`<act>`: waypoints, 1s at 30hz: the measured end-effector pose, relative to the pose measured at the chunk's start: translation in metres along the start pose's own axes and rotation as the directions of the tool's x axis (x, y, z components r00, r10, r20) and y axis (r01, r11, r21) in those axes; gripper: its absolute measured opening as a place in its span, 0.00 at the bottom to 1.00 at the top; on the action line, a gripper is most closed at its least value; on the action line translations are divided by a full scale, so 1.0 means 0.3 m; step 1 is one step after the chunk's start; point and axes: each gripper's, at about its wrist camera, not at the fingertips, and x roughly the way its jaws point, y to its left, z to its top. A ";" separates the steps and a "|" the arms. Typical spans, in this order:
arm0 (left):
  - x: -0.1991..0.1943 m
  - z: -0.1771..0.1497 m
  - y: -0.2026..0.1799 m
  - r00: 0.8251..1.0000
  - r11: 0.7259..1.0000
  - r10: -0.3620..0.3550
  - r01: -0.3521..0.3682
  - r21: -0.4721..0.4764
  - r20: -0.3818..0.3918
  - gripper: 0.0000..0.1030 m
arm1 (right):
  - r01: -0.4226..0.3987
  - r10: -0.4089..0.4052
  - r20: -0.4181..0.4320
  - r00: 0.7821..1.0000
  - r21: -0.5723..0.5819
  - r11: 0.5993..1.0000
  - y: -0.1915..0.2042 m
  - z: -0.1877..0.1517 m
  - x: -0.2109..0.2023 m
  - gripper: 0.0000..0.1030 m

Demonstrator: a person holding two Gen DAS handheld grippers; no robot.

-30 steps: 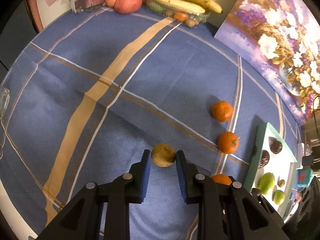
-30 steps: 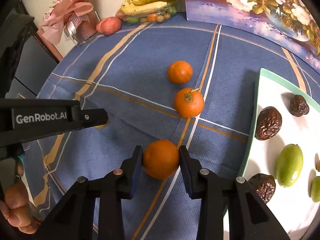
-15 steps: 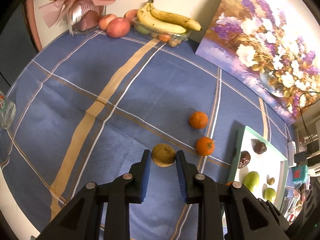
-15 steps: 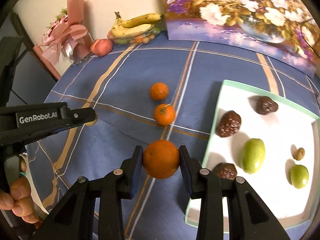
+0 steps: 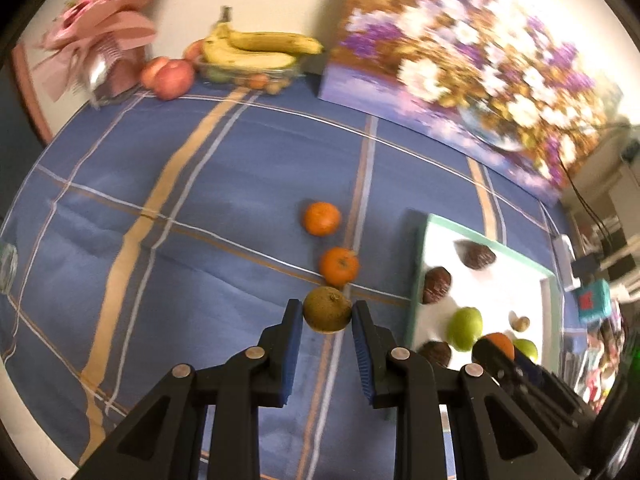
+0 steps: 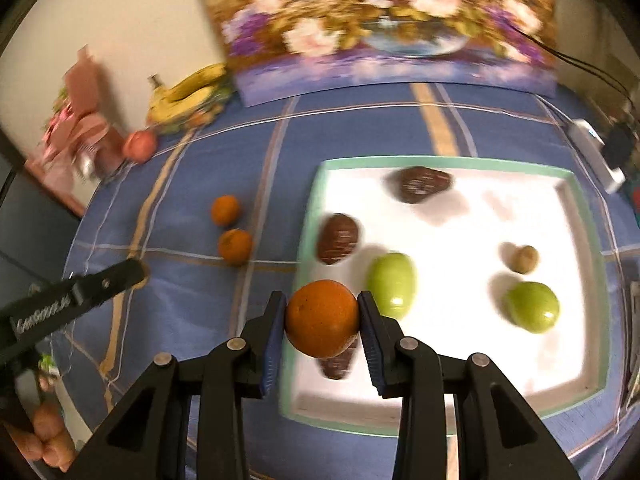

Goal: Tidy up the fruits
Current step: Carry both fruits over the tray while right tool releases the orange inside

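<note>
My left gripper [image 5: 326, 316] is shut on a brownish-green round fruit [image 5: 327, 309] and holds it above the blue cloth. My right gripper [image 6: 322, 318] is shut on an orange [image 6: 322, 317] and holds it over the left edge of the white tray with a green rim [image 6: 440, 159]. The tray holds three dark brown fruits [image 6: 338, 238], two green fruits [image 6: 391, 284] and a small brown nut [image 6: 524, 259]. Two more oranges [image 5: 321, 218] [image 5: 339, 266] lie on the cloth left of the tray [image 5: 418, 264].
A dish with bananas [image 5: 256, 50] and apples [image 5: 172, 78] stand at the back by the wall. A pink gift bouquet [image 5: 104, 40] is at the back left. A flower painting [image 5: 460, 60] leans on the wall behind the tray. A white power strip [image 6: 596, 154] lies far right.
Both grippers have lifted their fruits off the cloth and moved right. The right one now carries its orange over the tray's left edge.
</note>
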 end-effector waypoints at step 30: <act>0.107 -0.246 -0.409 0.984 0.937 -0.043 0.099 0.336 -0.171 0.26 | 0.112 -0.123 0.026 0.992 0.253 0.961 -0.407 -0.046 -0.145 0.37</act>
